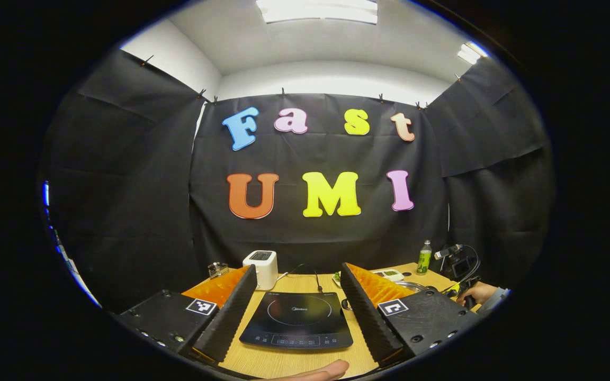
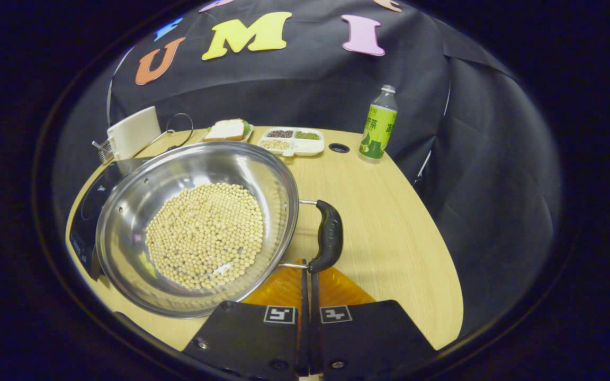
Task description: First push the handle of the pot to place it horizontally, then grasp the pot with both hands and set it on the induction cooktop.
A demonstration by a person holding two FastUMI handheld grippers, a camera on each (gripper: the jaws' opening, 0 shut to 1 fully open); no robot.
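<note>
Left gripper (image 1: 298, 301) fingers apart, framing the induction cooktop (image 1: 298, 320); right gripper (image 2: 309, 275) fingers together just at the steel pot's (image 2: 197, 225) black handle (image 2: 329, 235), contact unclear; pot's left edge hides part of the cooktop

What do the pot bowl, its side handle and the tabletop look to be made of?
Pot: likely stainless steel, polished, its wall mirroring light. Handle: dark glossy grip, probably plastic, on thin metal rods. Table: pale wood-grain surface, possibly laminate; the pictures cannot settle that.

Left view faces cooktop (image 1: 297, 320), level; right view close above pot (image 2: 199, 227).
</note>
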